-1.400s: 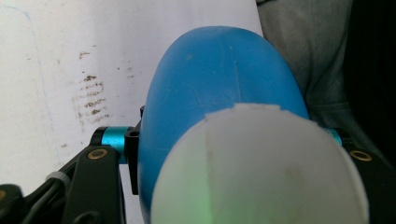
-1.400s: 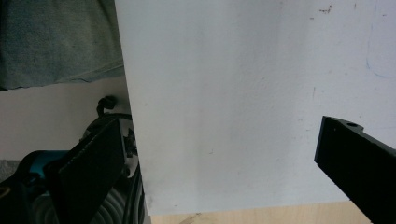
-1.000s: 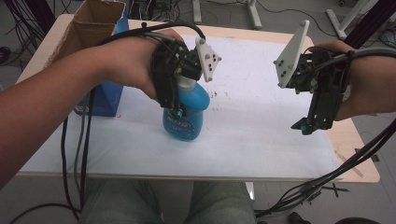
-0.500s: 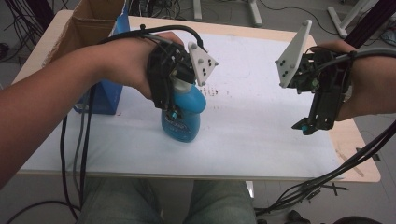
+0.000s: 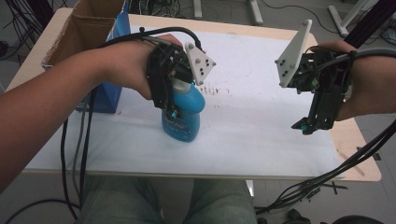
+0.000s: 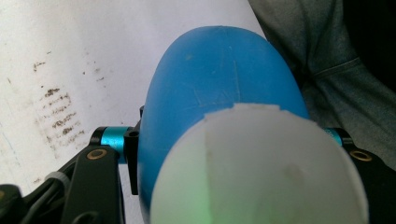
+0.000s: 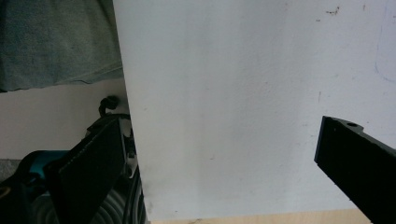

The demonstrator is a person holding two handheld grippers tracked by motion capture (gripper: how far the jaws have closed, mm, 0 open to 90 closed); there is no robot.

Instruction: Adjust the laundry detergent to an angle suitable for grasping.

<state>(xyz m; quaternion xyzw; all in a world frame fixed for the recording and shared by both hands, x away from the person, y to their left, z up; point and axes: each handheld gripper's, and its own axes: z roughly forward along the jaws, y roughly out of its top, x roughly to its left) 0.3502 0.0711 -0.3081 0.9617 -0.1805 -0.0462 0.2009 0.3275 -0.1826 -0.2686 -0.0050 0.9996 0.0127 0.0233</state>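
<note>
Blue bottle (image 5: 183,116) neck and cap hidden under left gripper (image 5: 173,100) in high view; label print too small to read. In left gripper view, white cap (image 6: 261,172) blurred (very near the lens), cut off at bottom edge. Cardboard box (image 5: 79,28) cropped at top edge.

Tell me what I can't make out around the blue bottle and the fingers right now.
- Blue bottle neck and top: high view, hidden under the left gripper and hand.
- Bottle label: high view, too small to read.
- Bottle base: left gripper view, hidden behind its own body and white cap.
- Cardboard box contents: high view, cut off by the top edge.
- Right gripper fingers: right gripper view, tips cut by the frame edges.
</note>
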